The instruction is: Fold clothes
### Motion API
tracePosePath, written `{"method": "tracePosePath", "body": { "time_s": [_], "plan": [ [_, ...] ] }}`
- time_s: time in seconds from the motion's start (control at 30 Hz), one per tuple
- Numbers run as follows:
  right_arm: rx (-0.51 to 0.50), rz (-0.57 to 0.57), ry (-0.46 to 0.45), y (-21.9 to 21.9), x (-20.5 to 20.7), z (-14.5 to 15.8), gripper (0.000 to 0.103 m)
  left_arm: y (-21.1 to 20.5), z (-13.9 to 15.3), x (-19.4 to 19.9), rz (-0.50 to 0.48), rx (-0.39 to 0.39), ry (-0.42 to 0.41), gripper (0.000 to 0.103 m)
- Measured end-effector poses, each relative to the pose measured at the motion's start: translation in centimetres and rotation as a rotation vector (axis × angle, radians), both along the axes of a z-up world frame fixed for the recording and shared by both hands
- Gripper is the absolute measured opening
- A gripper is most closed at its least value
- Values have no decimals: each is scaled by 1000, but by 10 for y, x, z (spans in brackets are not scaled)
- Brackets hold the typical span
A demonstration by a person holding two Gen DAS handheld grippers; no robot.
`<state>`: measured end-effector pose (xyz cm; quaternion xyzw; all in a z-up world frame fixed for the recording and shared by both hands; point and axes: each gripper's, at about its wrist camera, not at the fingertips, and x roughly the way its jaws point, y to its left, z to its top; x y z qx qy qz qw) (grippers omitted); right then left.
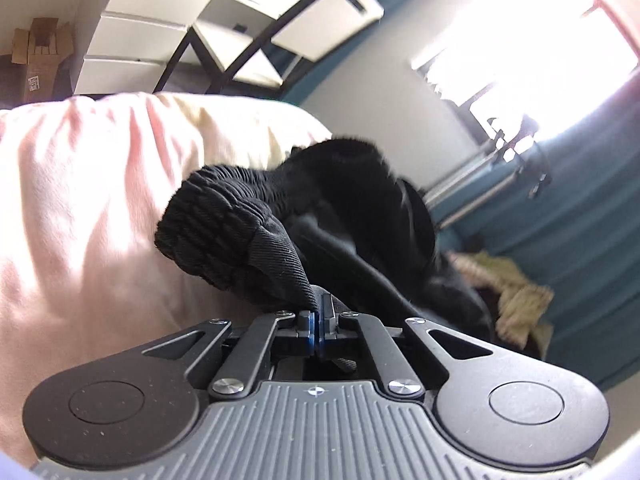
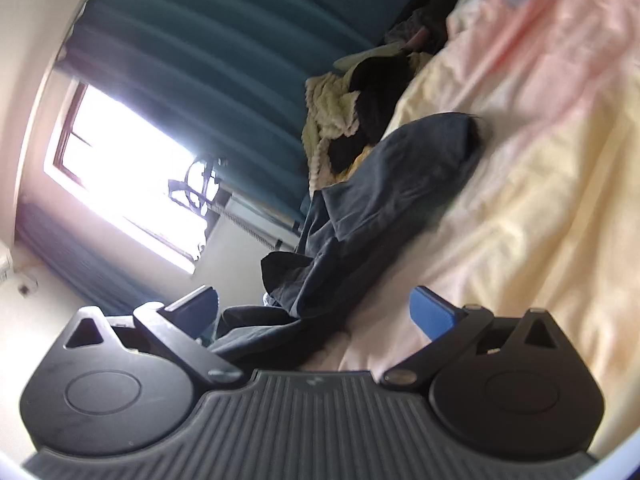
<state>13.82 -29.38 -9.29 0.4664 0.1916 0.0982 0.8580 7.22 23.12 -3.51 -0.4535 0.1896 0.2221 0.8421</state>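
A black garment point(image 1: 320, 216) with a ribbed elastic band lies bunched on the pink and cream bedding point(image 1: 80, 184). My left gripper point(image 1: 319, 322) is shut on a fold of this black cloth right beside the ribbed band. In the right wrist view the same dark garment point(image 2: 376, 208) drapes across the bedding point(image 2: 540, 184) toward the camera. My right gripper point(image 2: 316, 308) stands open, its blue pads wide apart; the cloth's near end lies close to the gap, and no pad presses on it.
A heap of cream and dark clothes point(image 2: 340, 120) lies farther along the bed, also seen as the clothes heap point(image 1: 516, 292). Teal curtains point(image 2: 224, 40) and a bright window point(image 2: 128, 176) stand beyond. White drawers point(image 1: 136, 32) and cardboard boxes point(image 1: 40, 48) sit at the back.
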Motion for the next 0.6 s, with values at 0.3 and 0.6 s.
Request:
{"method": "tracePosePath", "body": {
  "time_s": [0.3, 0.6],
  "plan": [
    [-141, -9, 81, 2, 113, -14, 88, -2, -16, 7, -10, -2, 33, 3],
    [-572, 206, 145, 103, 191, -21, 85, -17, -30, 26, -2, 106, 66, 3]
  ]
}}
